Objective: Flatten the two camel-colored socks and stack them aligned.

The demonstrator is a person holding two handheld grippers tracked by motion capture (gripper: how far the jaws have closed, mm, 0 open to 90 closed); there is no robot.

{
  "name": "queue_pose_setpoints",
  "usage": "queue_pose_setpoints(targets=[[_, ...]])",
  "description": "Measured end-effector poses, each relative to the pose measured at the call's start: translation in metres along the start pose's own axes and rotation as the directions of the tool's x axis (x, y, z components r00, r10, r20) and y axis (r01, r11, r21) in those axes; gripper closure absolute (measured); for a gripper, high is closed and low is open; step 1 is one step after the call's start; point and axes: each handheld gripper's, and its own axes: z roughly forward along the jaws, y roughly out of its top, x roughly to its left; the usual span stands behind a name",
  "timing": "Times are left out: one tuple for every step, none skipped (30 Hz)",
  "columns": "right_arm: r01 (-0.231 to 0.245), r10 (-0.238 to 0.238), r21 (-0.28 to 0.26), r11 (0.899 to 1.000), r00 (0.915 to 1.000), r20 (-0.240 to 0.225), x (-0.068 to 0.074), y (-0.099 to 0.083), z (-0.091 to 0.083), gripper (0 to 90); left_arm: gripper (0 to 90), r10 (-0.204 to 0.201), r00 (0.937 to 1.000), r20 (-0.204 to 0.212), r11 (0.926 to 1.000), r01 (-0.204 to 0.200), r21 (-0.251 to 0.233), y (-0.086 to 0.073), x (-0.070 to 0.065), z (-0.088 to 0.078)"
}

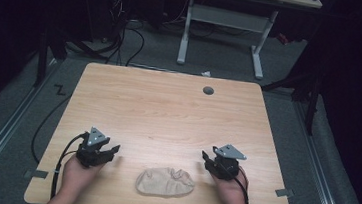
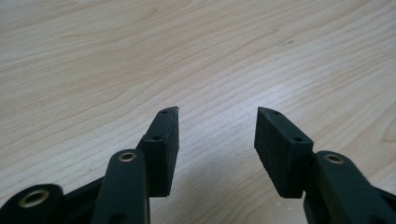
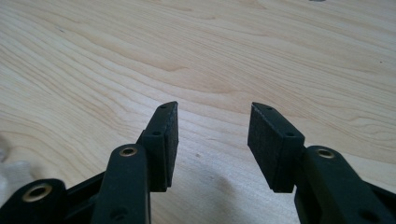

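A crumpled beige cloth (image 1: 165,182) lies near the front edge of the wooden table (image 1: 163,110), between my two hands. To its left rests my left gripper (image 1: 113,150), open, with bare wood between its jaws (image 2: 217,116). My right gripper (image 1: 204,157) sits to the cloth's right, also open and empty (image 3: 214,109). A pale blurred bit of the cloth (image 3: 5,161) shows at the left edge of the right gripper view. Neither gripper touches the cloth.
A small grey round cap (image 1: 208,90) is set in the table near its far edge. Beyond the table stand a white desk frame (image 1: 224,21) and cables (image 1: 125,36) on the grey floor.
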Motion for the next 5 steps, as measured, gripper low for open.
queue_pose_setpoints(targets=[[-0.003, 0.003, -0.005, 1.0, 1.0, -0.004, 0.0001, 0.0002, -0.0014, 52.9, 50.1, 0.01, 1.0, -0.001, 1.0, -0.01, -0.001, 0.0, -0.0023, -0.0008], [0.0, 0.0, -0.01, 1.0, 1.0, -0.004, 0.0004, 0.0006, -0.0025, 52.9, 50.0, 0.018, 0.9998, -0.001, 0.9998, -0.018, -0.001, -0.0004, -0.0038, -0.0019], [0.003, -0.003, -0.013, 1.0, 1.0, -0.005, 0.0005, 0.001, -0.0028, 52.7, 50.0, 0.019, 0.9998, 0.0, 0.9998, -0.019, -0.001, -0.0009, -0.0048, -0.0031], [0.001, -0.001, -0.011, 1.0, 1.0, -0.01, 0.0006, 0.0011, -0.0027, 52.5, 50.0, 0.021, 0.9998, -0.002, 0.9998, -0.021, 0.002, -0.0018, -0.0054, -0.005], [0.004, -0.005, -0.007, 1.0, 0.9999, -0.012, 0.0008, 0.0009, -0.0023, 52.2, 50.0, 0.021, 0.9998, -0.003, 0.9998, -0.021, 0.002, -0.0023, -0.0055, -0.0062]])
